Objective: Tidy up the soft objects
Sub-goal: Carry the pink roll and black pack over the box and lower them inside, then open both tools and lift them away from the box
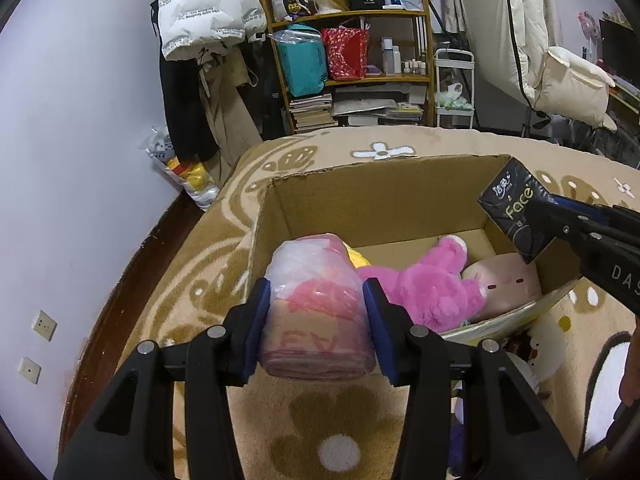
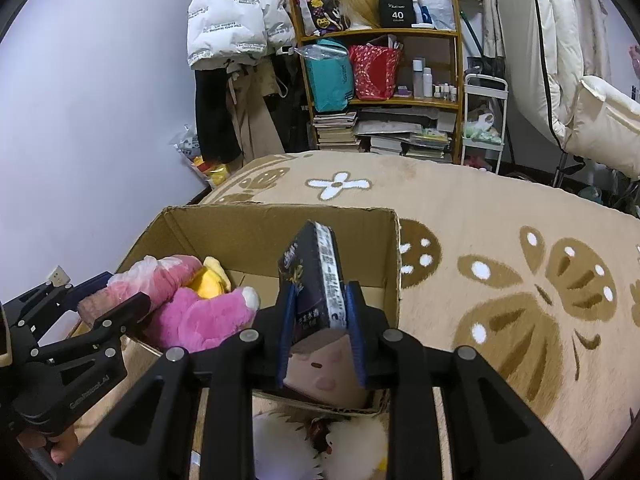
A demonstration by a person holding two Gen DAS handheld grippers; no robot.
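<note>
Roll (image 1: 316, 312) between left tongs (image 1: 316, 328)

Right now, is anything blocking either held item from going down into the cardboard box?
Nothing visible. The box is open-topped; the left gripper holds the pink bagged bundle at its rim, the right gripper the black tissue pack over it.

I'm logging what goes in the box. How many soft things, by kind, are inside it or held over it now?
Plush toys in the cardboard box: 3 (pink, yellow, pale pink block)
Plastic-wrapped pink bundle, left gripper: 1
Dark tissue pack, right gripper: 1
Total: 5
</note>
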